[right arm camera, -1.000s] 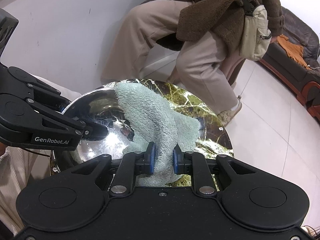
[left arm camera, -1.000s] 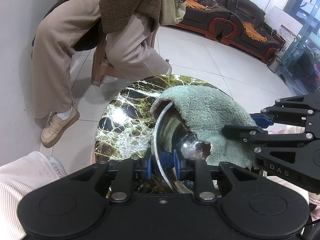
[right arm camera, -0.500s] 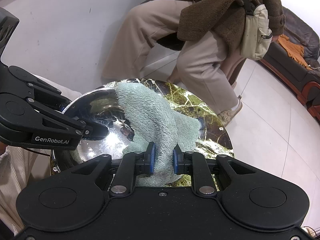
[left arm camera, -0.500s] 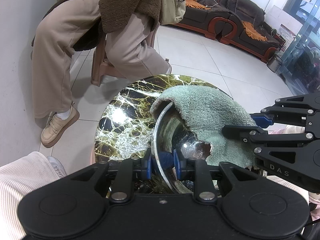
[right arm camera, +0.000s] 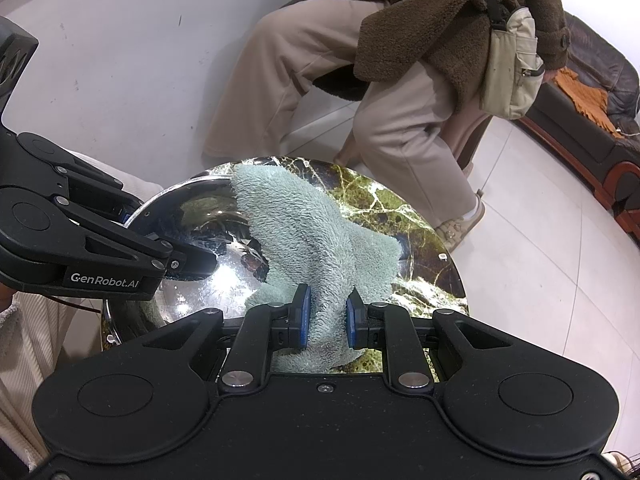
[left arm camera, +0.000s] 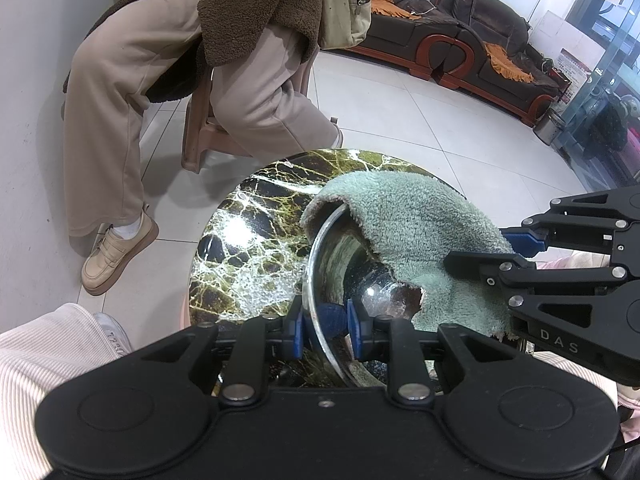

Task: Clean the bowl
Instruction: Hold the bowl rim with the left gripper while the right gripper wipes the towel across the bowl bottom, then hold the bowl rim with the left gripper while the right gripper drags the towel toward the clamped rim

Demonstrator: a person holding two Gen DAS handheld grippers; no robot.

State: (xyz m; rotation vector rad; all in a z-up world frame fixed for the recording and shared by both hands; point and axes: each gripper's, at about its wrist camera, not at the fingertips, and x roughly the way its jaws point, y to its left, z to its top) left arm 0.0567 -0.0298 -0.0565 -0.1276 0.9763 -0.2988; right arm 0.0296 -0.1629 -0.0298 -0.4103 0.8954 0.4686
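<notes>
Steel bowl [left arm camera: 344, 248] stands tilted on a small round marble table [left arm camera: 248, 248] of dark stone veined green and white, its polished rim caught between the blue pads of the left gripper [left arm camera: 323, 326]. That gripper's jaws are drawn in on the rim, one pad outside the bowl's wall and one inside, at the edge of the bowl nearest the camera in the left wrist view. A pale green terry cloth [left arm camera: 408, 224] drapes over the far side of the bowl, part of it hanging into the hollow and part spilling out onto the table. The right gripper [right arm camera: 324, 316] pinches a gathered fold of the same cloth [right arm camera: 304, 232] between its blue pads, just beside the bowl's rim; in the right wrist view the bowl [right arm camera: 208, 236] lies left of those jaws, its mirror-bright inside showing reflections, with the left gripper [right arm camera: 136, 240] reaching in from the left. In the left wrist view the right gripper [left arm camera: 520, 240] enters from the right, over the cloth. Beyond the table, a person in beige trousers [left arm camera: 132, 92] and a brown fleece coat sits on a plastic chair [left arm camera: 200, 128] against a white wall. Dark leather sofas [left arm camera: 472, 32] line the tiled floor farther off.
</notes>
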